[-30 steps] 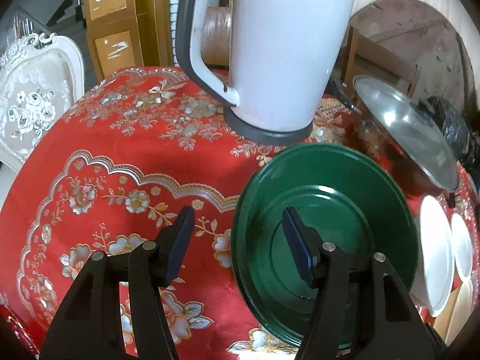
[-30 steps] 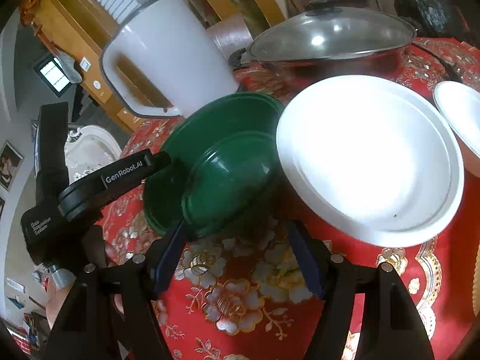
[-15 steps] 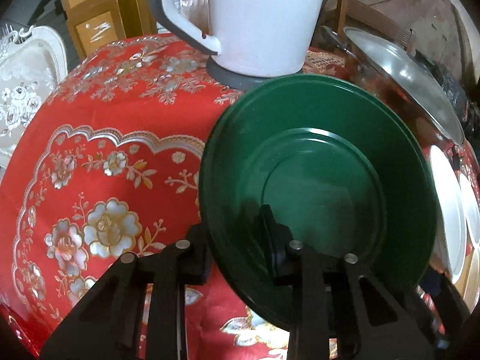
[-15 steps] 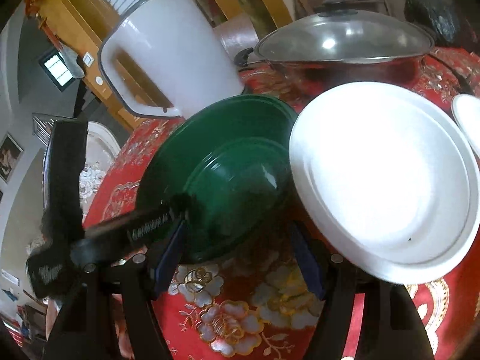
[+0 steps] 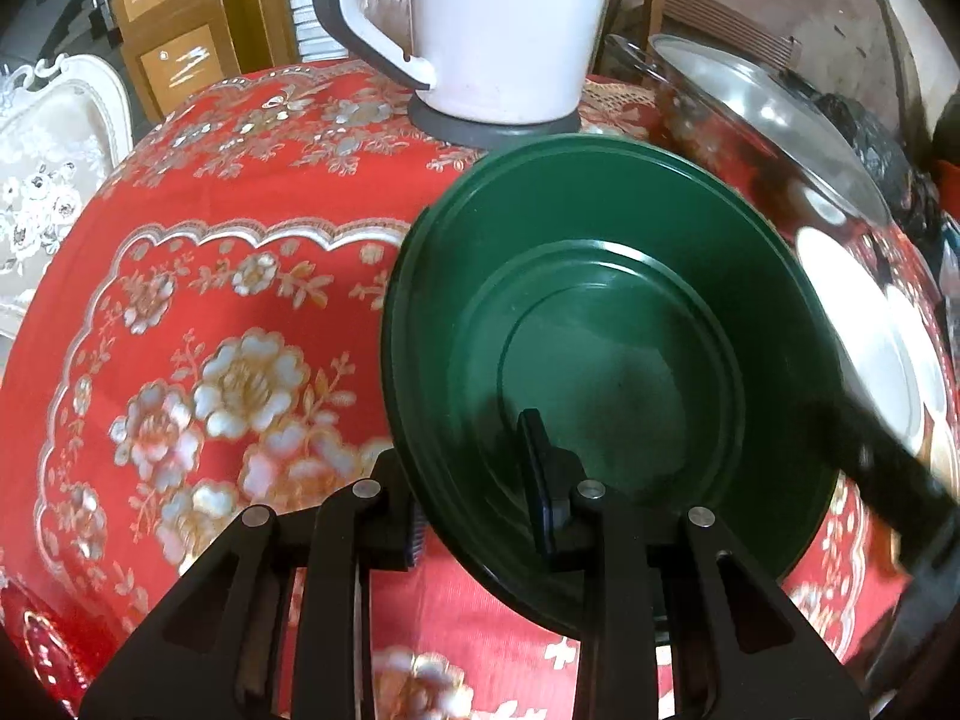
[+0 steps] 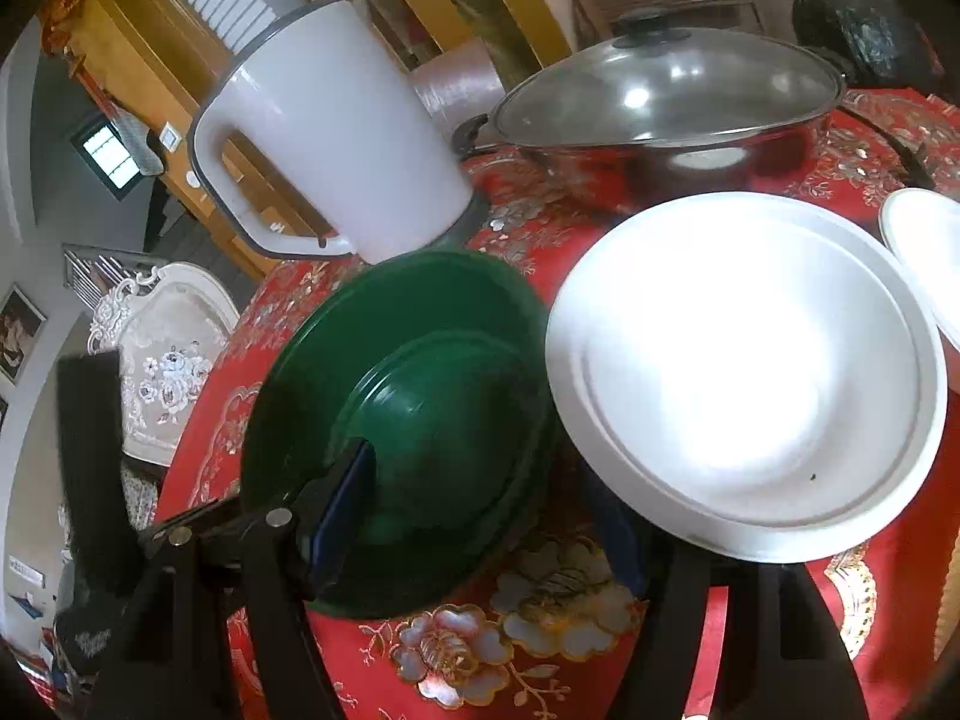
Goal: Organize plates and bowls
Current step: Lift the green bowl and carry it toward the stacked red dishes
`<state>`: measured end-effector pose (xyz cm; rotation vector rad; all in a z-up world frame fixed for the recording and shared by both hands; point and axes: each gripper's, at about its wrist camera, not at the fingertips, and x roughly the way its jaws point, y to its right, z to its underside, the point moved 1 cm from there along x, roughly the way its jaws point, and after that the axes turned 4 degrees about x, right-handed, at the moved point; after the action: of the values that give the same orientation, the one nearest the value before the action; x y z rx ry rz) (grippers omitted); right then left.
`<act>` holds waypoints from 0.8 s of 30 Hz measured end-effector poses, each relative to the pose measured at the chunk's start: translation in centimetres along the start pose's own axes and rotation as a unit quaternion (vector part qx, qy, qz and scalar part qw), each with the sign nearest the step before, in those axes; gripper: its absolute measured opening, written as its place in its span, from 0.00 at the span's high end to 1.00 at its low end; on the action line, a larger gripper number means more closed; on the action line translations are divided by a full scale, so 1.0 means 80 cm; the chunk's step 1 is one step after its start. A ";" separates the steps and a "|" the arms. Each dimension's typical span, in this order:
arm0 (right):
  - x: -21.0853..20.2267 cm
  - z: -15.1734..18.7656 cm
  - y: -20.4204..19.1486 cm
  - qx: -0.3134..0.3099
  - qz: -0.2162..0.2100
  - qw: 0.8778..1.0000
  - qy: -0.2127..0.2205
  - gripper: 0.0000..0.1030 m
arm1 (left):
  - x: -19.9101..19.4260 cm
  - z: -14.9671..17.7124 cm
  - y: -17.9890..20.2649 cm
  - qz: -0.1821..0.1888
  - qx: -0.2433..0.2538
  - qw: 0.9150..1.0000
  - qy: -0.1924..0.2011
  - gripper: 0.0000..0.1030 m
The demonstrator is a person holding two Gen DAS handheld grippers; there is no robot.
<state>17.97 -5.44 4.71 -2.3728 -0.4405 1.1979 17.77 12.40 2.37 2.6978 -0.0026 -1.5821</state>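
Observation:
A deep dark green plate (image 5: pixel 600 312) lies on the red flowered tablecloth (image 5: pixel 228 312). My left gripper (image 5: pixel 474 498) is shut on its near left rim, one finger inside the well and the other under the edge. In the right wrist view the green plate (image 6: pixel 396 420) lies partly between the fingers of my right gripper (image 6: pixel 480 516), which stands open; its left pad overlaps the plate's near side. A large white plate (image 6: pixel 744 372) sits right beside the green one, and its edge hides the right finger's tip. A smaller white dish (image 6: pixel 924 252) lies further right.
A white jug (image 5: pixel 510 30) on a grey base stands just behind the green plate. A steel pot with a glass lid (image 6: pixel 672 96) sits behind the white plates. An ornate white chair (image 5: pixel 48 180) stands off the table's left side.
My left gripper moved forward over the green plate's rim and closed on it. In the right wrist view the green plate has since come closer to my right gripper, which kept still.

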 end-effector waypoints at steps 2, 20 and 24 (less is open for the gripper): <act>0.000 0.000 0.000 -0.002 0.004 1.000 0.000 0.33 | -0.008 0.014 -0.001 0.006 0.006 1.000 -0.004 0.74; 0.009 0.024 -0.038 -0.126 0.018 0.991 -0.051 0.48 | -0.048 0.072 -0.036 0.021 -0.035 0.999 -0.004 0.74; 0.001 0.030 -0.040 -0.162 0.039 0.985 -0.040 0.71 | -0.047 0.078 -0.030 0.010 -0.027 1.000 0.001 0.74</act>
<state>15.79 -2.10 5.05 -2.6422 -0.6149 1.3479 10.50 14.73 2.55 2.6506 0.0132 -1.5503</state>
